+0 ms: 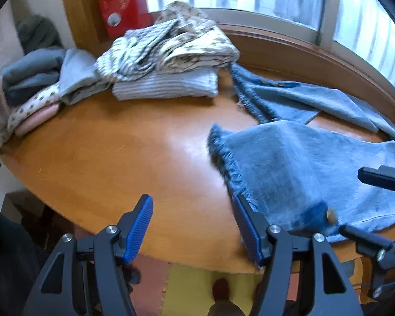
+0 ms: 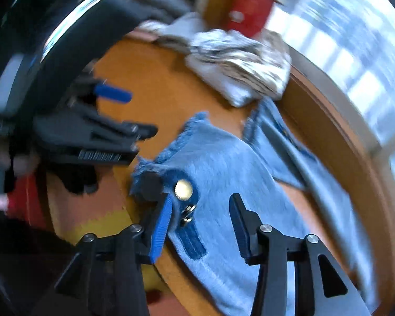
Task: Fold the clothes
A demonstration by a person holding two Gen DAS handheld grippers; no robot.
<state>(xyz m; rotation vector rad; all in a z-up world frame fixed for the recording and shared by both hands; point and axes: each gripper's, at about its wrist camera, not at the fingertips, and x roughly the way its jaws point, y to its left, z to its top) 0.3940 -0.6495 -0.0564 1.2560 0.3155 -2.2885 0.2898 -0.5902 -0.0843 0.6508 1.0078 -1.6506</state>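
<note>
Denim shorts lie spread on the round wooden table, waistband at its near edge. Both the left gripper and right gripper gape wide, holding nothing. Farther back sit folded clothes.

Left gripper: jaws spread wide, nothing between them. Right gripper: jaws likewise parted, gripping nothing.

A round orange-brown wooden table stands by a curved wood-framed window; a red rectangular box leans behind it, above yellow-and-pink foam floor mats
</note>
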